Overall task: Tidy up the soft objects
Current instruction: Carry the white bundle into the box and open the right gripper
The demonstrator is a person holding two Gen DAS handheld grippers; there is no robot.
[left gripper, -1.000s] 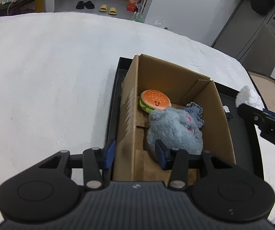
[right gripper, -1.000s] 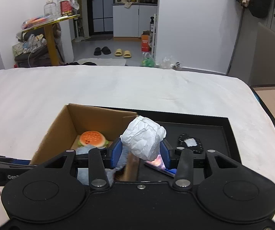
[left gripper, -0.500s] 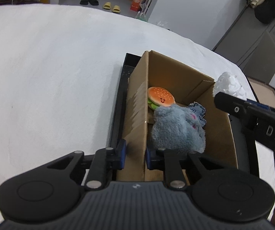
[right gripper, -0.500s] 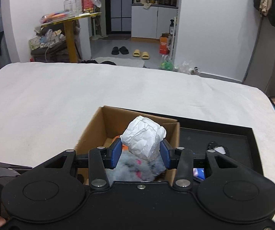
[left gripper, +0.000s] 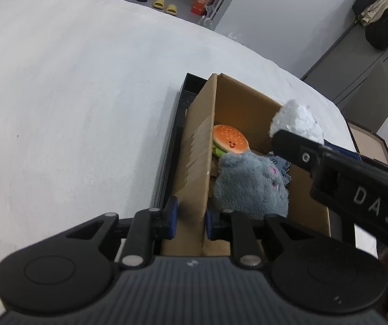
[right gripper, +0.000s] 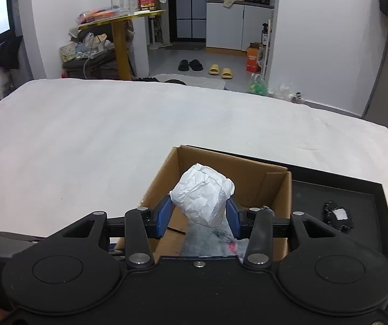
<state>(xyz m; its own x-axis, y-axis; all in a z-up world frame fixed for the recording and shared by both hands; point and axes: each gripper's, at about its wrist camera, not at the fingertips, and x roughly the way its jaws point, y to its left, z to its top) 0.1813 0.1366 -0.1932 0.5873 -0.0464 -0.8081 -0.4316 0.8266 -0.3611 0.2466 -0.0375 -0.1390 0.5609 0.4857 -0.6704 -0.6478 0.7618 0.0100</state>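
Observation:
A cardboard box (left gripper: pixel 194 162) stands in a black tray (left gripper: pixel 166 162) on the white bed. Inside lie a burger plush (left gripper: pixel 230 139) and a grey plush (left gripper: pixel 248 187). My left gripper (left gripper: pixel 189 219) is shut on the box's near left wall. My right gripper (right gripper: pixel 198 216) is shut on a crumpled white paper ball (right gripper: pixel 203 199) and holds it over the box (right gripper: pixel 261 178), above the grey plush (right gripper: pixel 207 239). The ball also shows in the left wrist view (left gripper: pixel 298 120), above the box's right side.
A small black device (right gripper: pixel 337 215) lies in the tray (right gripper: pixel 356 189) right of the box. The white bed (right gripper: pixel 112 135) spreads to the left and beyond. Room furniture and slippers stand past the bed's far edge.
My left gripper closed onto the box's left wall. My right gripper carried the paper ball leftward from over the tray to over the box.

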